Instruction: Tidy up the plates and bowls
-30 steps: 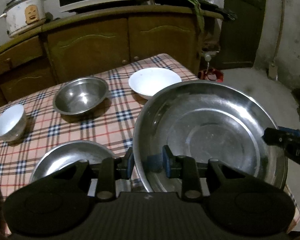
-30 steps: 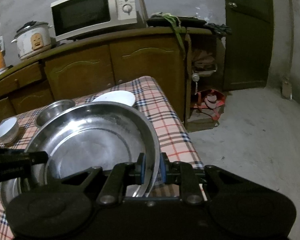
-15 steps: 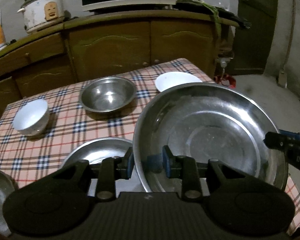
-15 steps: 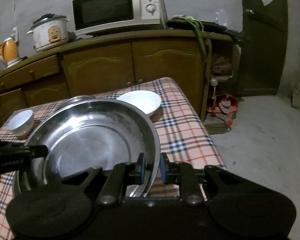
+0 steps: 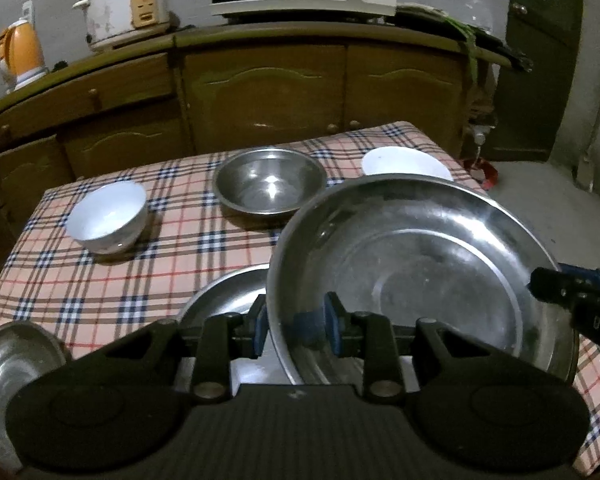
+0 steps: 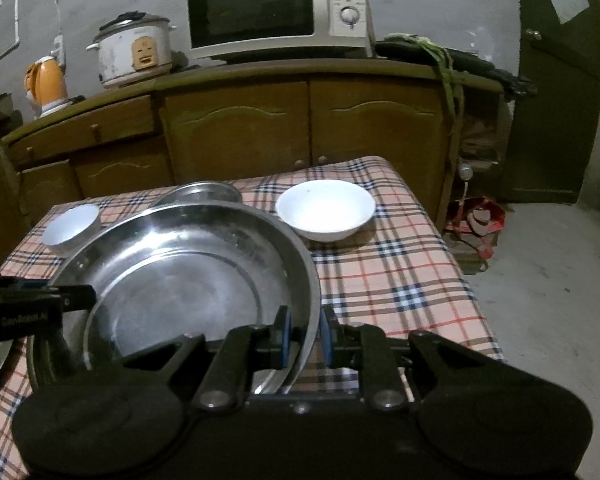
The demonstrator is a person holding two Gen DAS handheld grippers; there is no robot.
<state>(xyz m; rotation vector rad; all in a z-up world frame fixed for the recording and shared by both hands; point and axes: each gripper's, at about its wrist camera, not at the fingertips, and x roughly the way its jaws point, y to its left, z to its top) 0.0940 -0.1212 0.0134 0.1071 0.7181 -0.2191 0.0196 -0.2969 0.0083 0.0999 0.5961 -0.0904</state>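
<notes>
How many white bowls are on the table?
2. A small white bowl sits at the table's far left, and a wider white bowl sits at the far right, partly behind the big steel basin. More may be hidden.

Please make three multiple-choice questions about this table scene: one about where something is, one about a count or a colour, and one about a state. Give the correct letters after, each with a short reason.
1. Where does the small white bowl stand?
A. at the table's left side
B. inside the steel bowl
C. on the cabinet

2. How many white dishes are on the checked tablecloth?
A. one
B. two
C. four

3. How is the large steel basin held?
A. by the left gripper alone
B. by no gripper
C. by both grippers, one at each side of the rim

Answers:
1 A: it sits alone on the cloth, left of the steel bowl.
2 B: the small one plus the wide white bowl.
3 C: the left gripper and the right gripper each clamp the rim.
</notes>
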